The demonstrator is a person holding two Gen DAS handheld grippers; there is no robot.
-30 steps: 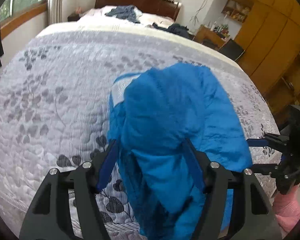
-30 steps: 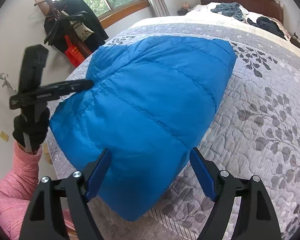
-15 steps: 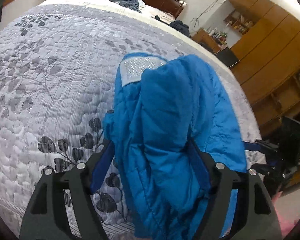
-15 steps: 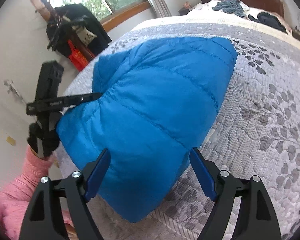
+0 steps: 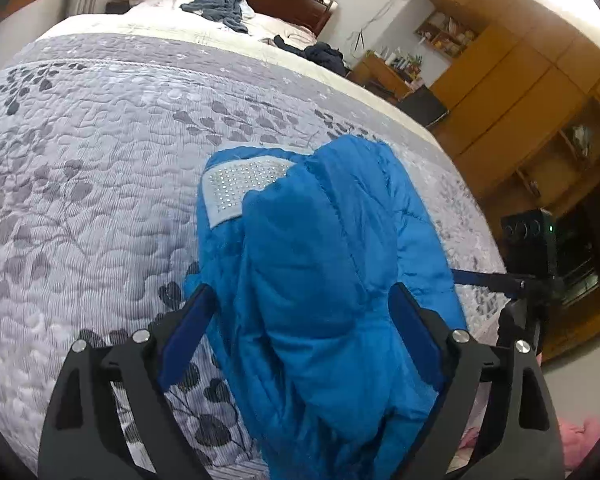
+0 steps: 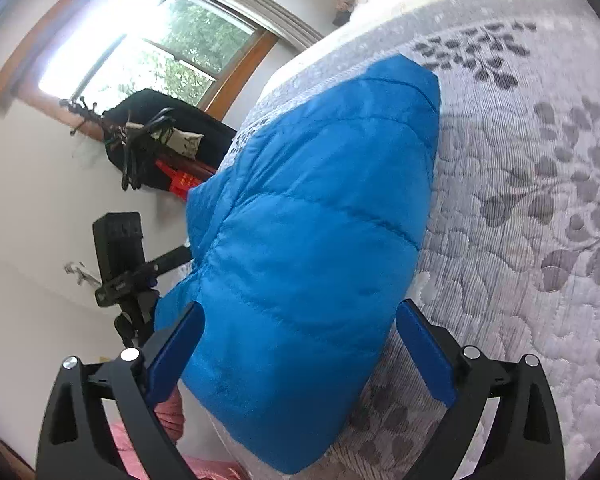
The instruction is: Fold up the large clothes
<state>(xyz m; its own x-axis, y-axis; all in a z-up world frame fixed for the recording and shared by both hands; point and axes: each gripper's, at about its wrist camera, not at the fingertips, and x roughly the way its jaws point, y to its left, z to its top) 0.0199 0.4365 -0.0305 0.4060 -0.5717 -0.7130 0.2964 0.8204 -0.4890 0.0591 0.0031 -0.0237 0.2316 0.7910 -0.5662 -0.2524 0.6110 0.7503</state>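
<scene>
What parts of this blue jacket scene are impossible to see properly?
- Left wrist view: the blue jacket's lower end runs off the bottom edge.
- Right wrist view: the jacket hides the left gripper's fingertips.
- Left wrist view: items on the wooden shelves are too small.

The blue jacket [image 5: 332, 280] runs off the left wrist view's bottom edge; its bulk hides the bedspread [image 6: 520, 208] at the bed's near edge.

One blue padded jacket [image 5: 332, 280] lies between the fingers of two claws, left [image 5: 300, 320] and right [image 6: 296, 336]. Far ahead of the left claw, two clothing heaps: grey-blue [image 5: 216, 4] and dark [image 5: 324, 54].
</scene>
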